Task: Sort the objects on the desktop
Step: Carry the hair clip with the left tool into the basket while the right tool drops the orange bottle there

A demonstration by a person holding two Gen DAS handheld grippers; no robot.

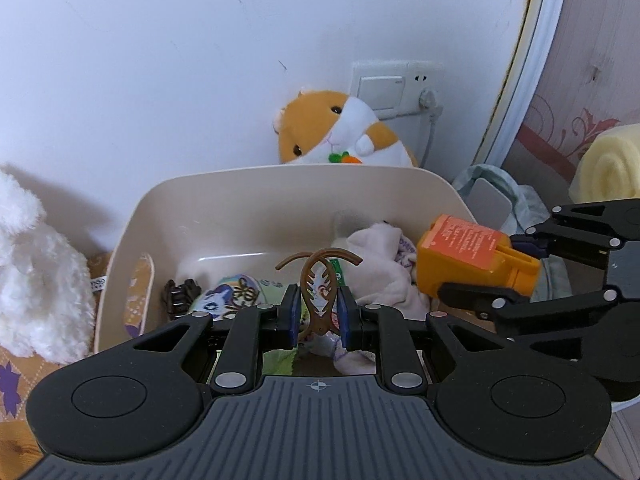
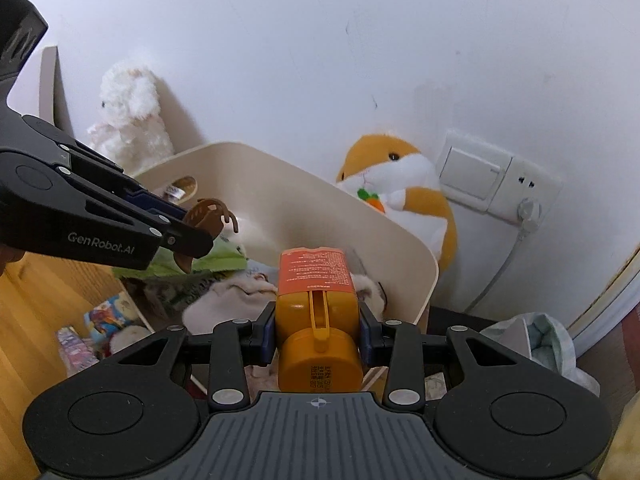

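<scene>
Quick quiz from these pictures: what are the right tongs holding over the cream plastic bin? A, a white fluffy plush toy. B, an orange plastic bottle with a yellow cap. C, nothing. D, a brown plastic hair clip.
B: the right tongs clamp the orange plastic bottle with a yellow cap over the cream plastic bin.

Both views evenly lit, soft daylight-white, moderately bright; no hard glare. White wall [image 1: 200, 60] reads slightly bluish-grey, falling darker toward frame corners (vignetting, black corner wedges in both views). Soft diffuse shadow on wall right of the fluffy white toy [image 1: 36, 272]; similar soft shadow beside it in right wrist view [image 2: 132, 116]. Faint sheen on inner wall of beige bin [image 1: 248, 216]. Strong fisheye bending: door frame [image 1: 532, 80] curves markedly. Centre sharp; label print on orange bottle [image 2: 316, 304] partly legible. Periphery slightly soft. No motion blur evident.
</scene>
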